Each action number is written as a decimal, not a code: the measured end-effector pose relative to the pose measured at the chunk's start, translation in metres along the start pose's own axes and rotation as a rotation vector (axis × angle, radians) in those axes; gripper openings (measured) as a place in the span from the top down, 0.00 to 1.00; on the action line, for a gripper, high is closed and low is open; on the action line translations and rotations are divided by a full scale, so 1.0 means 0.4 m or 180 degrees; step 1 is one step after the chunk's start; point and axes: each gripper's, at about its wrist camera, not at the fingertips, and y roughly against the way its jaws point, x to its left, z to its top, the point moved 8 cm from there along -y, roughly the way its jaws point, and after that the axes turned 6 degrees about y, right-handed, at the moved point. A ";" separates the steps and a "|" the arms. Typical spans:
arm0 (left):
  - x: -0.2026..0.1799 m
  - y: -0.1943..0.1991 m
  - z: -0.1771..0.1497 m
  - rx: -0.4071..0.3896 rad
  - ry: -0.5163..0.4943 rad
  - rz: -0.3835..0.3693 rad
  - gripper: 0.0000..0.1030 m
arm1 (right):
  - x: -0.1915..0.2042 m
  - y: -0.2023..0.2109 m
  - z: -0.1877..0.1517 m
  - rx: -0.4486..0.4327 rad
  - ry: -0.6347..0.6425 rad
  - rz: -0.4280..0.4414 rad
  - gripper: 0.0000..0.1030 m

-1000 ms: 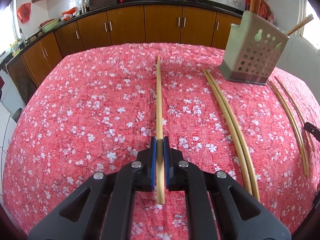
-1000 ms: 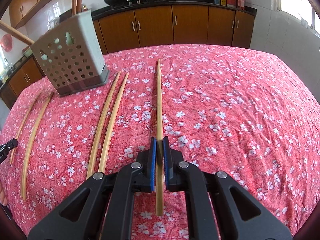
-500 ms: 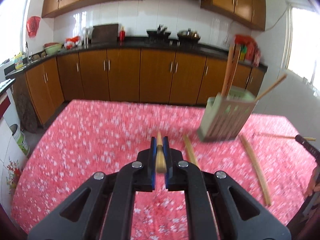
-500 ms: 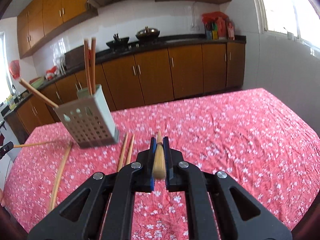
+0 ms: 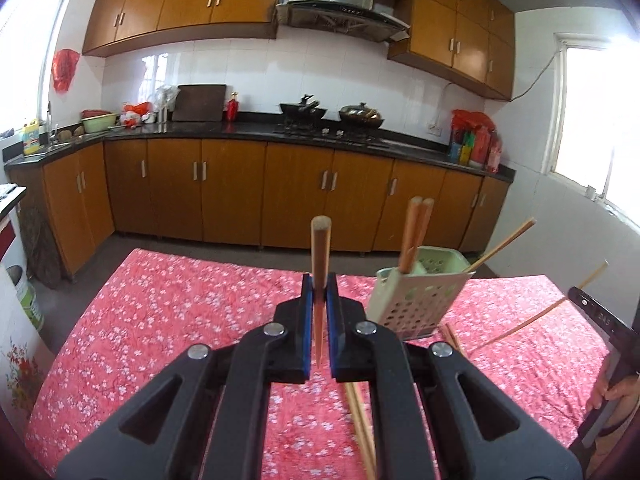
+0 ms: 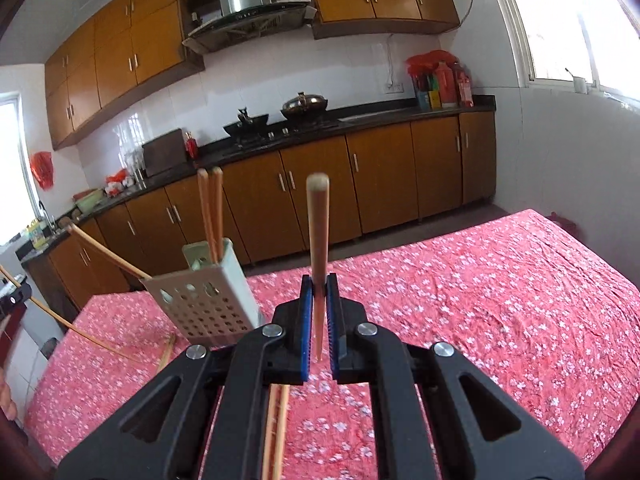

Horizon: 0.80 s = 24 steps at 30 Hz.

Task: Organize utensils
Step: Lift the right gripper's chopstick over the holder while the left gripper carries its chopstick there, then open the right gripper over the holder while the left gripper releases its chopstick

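My left gripper (image 5: 319, 288) is shut on a wooden chopstick (image 5: 320, 256) that points forward and up, lifted off the table. My right gripper (image 6: 319, 286) is shut on another wooden chopstick (image 6: 318, 232), also lifted. A pale green perforated utensil holder (image 5: 416, 300) stands on the table to the right of my left gripper; in the right wrist view it (image 6: 208, 300) is to the left. It holds two thick chopsticks (image 6: 210, 208) and a thin slanted one (image 5: 504, 244). A pair of chopsticks (image 6: 276, 428) lies on the cloth below my right gripper.
The table has a red flowered cloth (image 6: 480, 312). More chopsticks (image 5: 360, 424) lie on it near the holder. The other gripper shows at the right edge (image 5: 600, 316) of the left wrist view. Brown kitchen cabinets (image 5: 240, 188) stand behind the table.
Both grippers have lifted their chopsticks off the cloth and tilted upward, so the views now look across the table at the kitchen. The holder appears lower and closer.
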 end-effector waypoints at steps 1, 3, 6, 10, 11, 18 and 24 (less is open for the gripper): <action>-0.010 0.006 0.004 -0.0013 -0.0014 -0.0037 0.93 | 0.009 0.011 0.021 -0.0060 -0.0018 0.0056 0.93; -0.045 0.022 0.020 -0.0058 -0.0049 -0.0137 0.93 | 0.022 0.028 0.047 -0.0154 -0.0025 0.0129 0.93; -0.093 0.042 0.045 -0.0119 -0.0070 -0.0283 0.93 | 0.056 0.065 0.105 -0.0341 -0.0021 0.0275 0.93; -0.172 0.061 0.096 -0.0260 -0.0092 -0.0485 0.93 | 0.098 0.104 0.176 -0.0592 -0.0043 0.0452 0.93; -0.191 0.063 0.104 -0.0302 -0.0100 -0.0514 0.93 | 0.107 0.110 0.188 -0.0636 -0.0048 0.0482 0.93; -0.256 0.040 0.194 -0.0540 0.0000 -0.0580 0.93 | 0.180 0.108 0.278 -0.0970 0.0039 0.0592 0.93; -0.261 -0.027 0.264 -0.0703 0.0174 -0.0493 0.93 | 0.216 0.058 0.308 -0.1125 0.0128 0.0550 0.93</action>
